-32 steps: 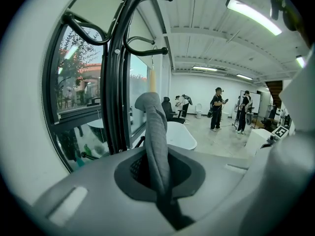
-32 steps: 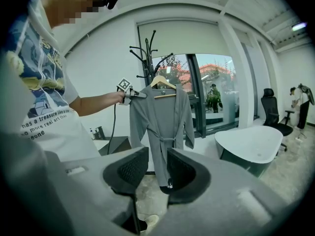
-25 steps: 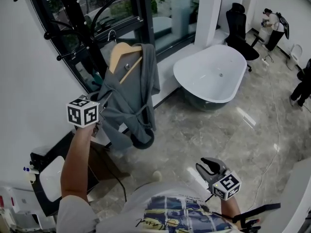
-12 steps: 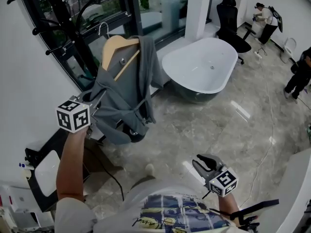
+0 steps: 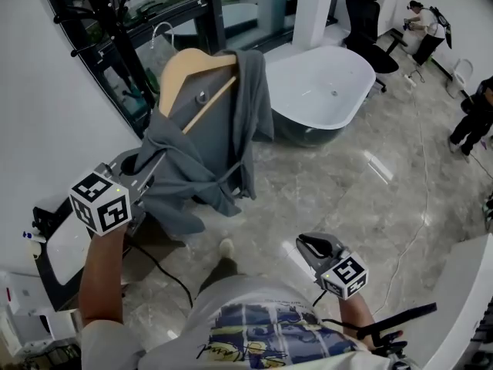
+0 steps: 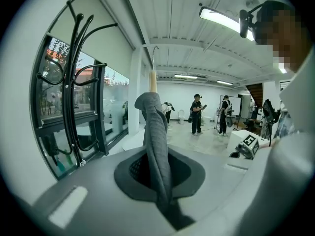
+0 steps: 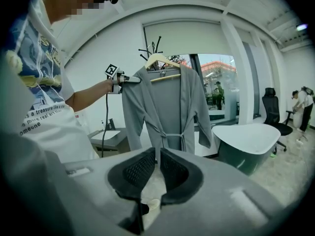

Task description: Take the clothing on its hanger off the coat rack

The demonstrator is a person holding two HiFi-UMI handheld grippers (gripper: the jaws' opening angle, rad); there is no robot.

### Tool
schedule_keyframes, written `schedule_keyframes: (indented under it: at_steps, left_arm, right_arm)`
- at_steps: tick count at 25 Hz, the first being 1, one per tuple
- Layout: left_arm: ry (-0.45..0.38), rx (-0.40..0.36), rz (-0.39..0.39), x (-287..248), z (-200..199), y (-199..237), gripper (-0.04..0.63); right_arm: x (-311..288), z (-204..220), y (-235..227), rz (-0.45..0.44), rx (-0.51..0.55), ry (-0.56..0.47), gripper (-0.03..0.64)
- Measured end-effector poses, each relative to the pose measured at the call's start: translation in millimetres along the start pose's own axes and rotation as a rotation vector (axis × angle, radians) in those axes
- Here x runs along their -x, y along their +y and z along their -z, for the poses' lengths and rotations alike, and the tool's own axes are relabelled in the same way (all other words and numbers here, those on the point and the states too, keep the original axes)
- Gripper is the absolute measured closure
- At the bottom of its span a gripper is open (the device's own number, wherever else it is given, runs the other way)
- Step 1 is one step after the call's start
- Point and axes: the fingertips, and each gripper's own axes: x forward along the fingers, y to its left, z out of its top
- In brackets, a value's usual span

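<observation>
A grey robe (image 5: 208,145) hangs on a wooden hanger (image 5: 192,68), whose metal hook is clear of the black coat rack (image 5: 100,6) behind it. My left gripper (image 5: 150,169) is shut on the robe's shoulder fabric and holds it up in the air. In the left gripper view the grey cloth (image 6: 157,151) runs up from between the jaws to the hanger tip (image 6: 153,80). My right gripper (image 5: 312,245) is low by my body, its jaws closing with nothing between them. It faces the robe (image 7: 167,107) from a distance.
A white bathtub (image 5: 323,91) stands behind the robe, and a black office chair (image 5: 366,21) farther back. People (image 5: 424,21) stand at the far right. A dark side table with a white tray (image 5: 58,253) is under my left arm. The floor is marble.
The robe on its hanger has come away from the rack, toward me and lower in view. My left arm drew back with it. The right gripper's jaws have narrowed.
</observation>
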Motion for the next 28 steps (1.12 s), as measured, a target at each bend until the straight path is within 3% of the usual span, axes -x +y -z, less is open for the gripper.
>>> schedule_keyframes:
  at_steps: [5,15,28]
  left_arm:
    - [0.013,-0.002,0.018,24,1,-50,0.591]
    - [0.007,-0.014,0.065,61,7,-135,0.591]
    - [0.017,-0.033,0.136,79,23,-203,0.591]
  right_arm:
    - [8,8,13,-0.044,0.020,0.026,0.614]
    - [24,23,29,-0.119,0.050,0.032,0.615]
    - [30,30,31,-0.130,0.080,0.027,0.615]
